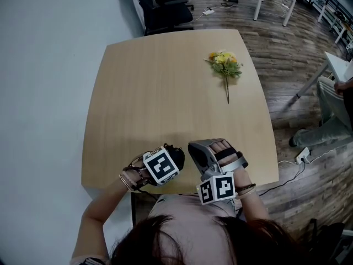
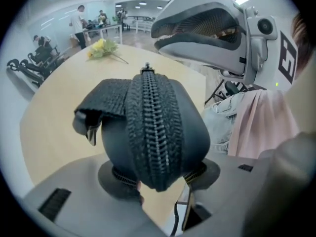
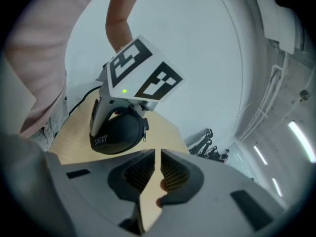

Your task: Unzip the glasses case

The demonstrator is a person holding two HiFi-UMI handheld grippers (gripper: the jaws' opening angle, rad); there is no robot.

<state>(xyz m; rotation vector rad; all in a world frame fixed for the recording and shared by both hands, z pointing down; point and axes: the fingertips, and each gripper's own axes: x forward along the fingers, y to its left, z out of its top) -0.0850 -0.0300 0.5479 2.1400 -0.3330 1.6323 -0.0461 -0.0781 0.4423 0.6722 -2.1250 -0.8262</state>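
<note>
A black zipped glasses case (image 2: 155, 132) is clamped by its sides in my left gripper (image 2: 160, 176), with the zip running up the middle to the pull (image 2: 146, 69) at the far end. A short strap (image 2: 96, 113) hangs off its left side. In the head view the case (image 1: 176, 157) sits low over the table's near edge, under the left gripper's marker cube (image 1: 161, 167). My right gripper (image 1: 192, 147) hovers just right of it, jaws together with nothing between them. In the right gripper view the case (image 3: 118, 132) lies ahead of those jaws (image 3: 158, 157), apart from them.
The light wooden table (image 1: 165, 87) carries a small bunch of yellow flowers (image 1: 224, 64) at its far right. Office chairs (image 1: 165, 4) stand beyond the far edge. A seated person's leg (image 1: 331, 120) and a floor power strip (image 1: 303, 155) are at the right.
</note>
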